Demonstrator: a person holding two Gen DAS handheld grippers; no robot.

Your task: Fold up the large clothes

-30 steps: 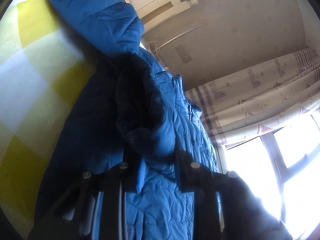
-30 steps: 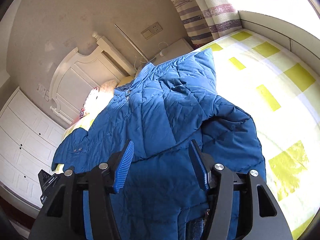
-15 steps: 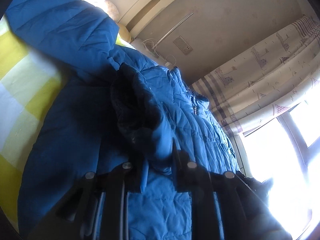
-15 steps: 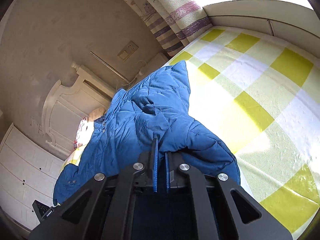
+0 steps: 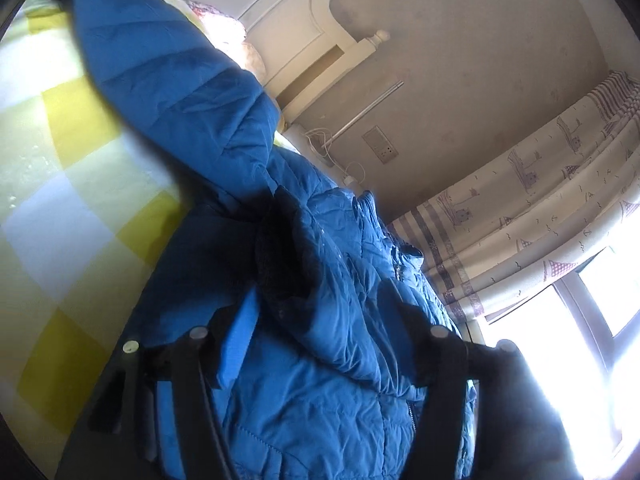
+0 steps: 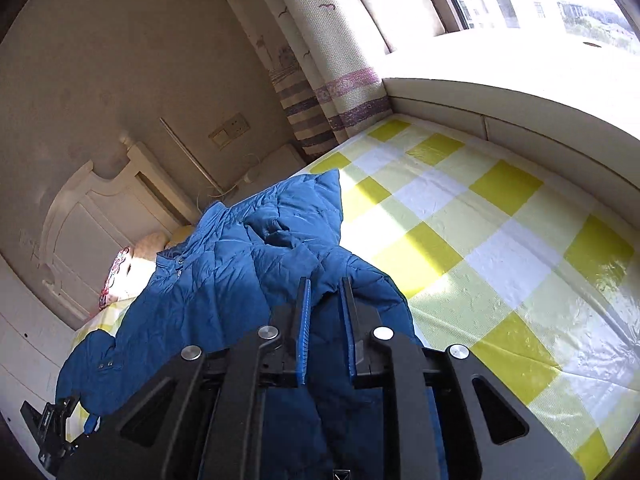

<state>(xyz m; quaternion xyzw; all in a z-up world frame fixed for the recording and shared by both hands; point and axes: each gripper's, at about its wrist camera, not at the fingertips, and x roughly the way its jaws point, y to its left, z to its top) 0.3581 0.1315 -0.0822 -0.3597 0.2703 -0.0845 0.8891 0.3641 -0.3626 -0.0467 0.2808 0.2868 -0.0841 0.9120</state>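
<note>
A: Where is the jacket (image 6: pixel 224 264)?
B: On the bed (image 6: pixel 500 240), toward the headboard (image 6: pixel 80 224). From the right view its edge runs from 12 down to 3 o'clock of the gripper, and checked sheet lies bare beyond it out to the window ledge (image 6: pixel 520 112).

A: And the right gripper (image 6: pixel 325 300)?
B: Jaws narrow, with a ridge of jacket fabric pinched between the blue pads.

A: The left gripper (image 5: pixel 316 328)?
B: Jaws wide; a dark-lined fold, perhaps a cuff, lies between them. I cannot tell whether they touch it.

A: What does the left view add?
B: A sleeve (image 5: pixel 160 72) raised at 11 o'clock, bare sheet at 9, and the curtain (image 5: pixel 540 216) at 2. Only the right view shows the jacket's whole spread.
</note>
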